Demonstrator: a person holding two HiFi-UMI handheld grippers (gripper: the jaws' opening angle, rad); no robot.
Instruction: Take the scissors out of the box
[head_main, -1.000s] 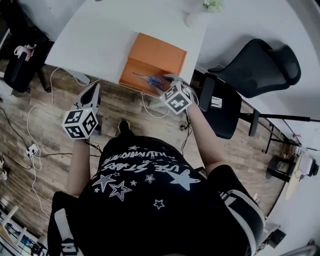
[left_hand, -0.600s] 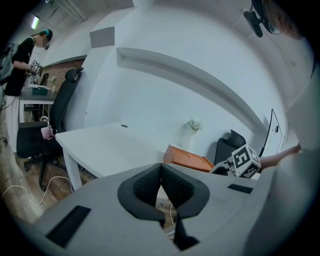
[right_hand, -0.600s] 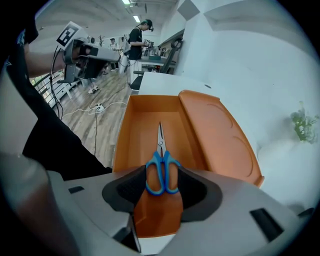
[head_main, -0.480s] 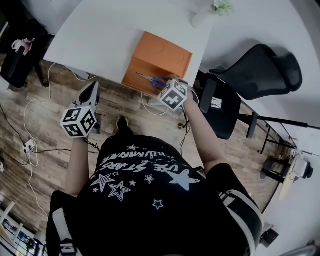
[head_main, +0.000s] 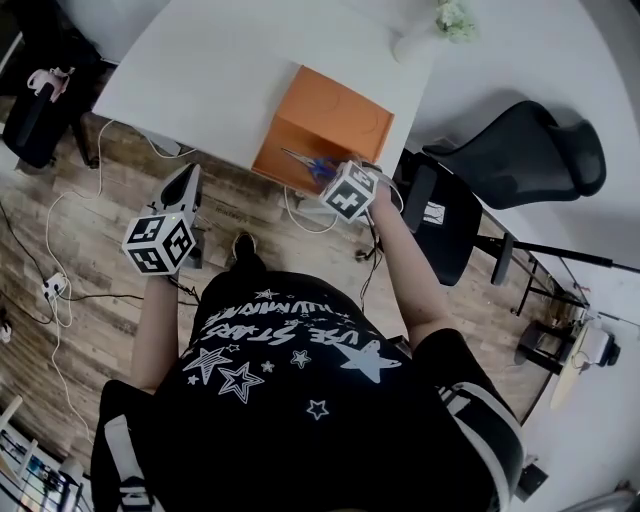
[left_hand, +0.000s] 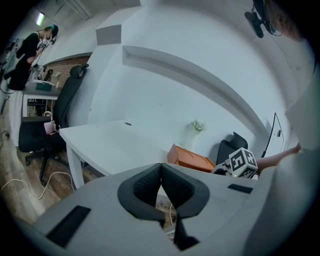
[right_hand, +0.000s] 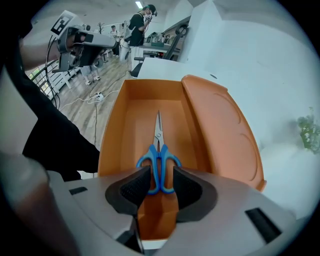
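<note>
Scissors (right_hand: 158, 159) with bright blue loop handles and slim steel blades lie flat on the floor of the orange box (right_hand: 114, 125), blades shut and pointing away from the person, handles toward the near wall; the box stands at the near edge of the white tabletop (head_main: 200, 70), its lid (right_hand: 220, 130) thrown open to the right; in the head view the scissors show as a thin grey line ending in a blue patch just beside the right tongs' marker cube; the right tongs (right_hand: 159, 175) reach into the near end of the box with the jaws apart about as wide as the two handles, and the blue loops sit between the dark pads; the pads seem to hover over the handles rather than press on them, though contact cannot be settled from this angle; the left tongs (left_hand: 161, 172) hang off the tabletop over the wood floor (head_main: 90, 260), well apart from the box, jaws closed pad to pad with nothing between them; compared with a second ago the right tongs have pushed further over the box's near wall onto the handles, the scissors have not shifted, and the left tongs have kept their place
</note>
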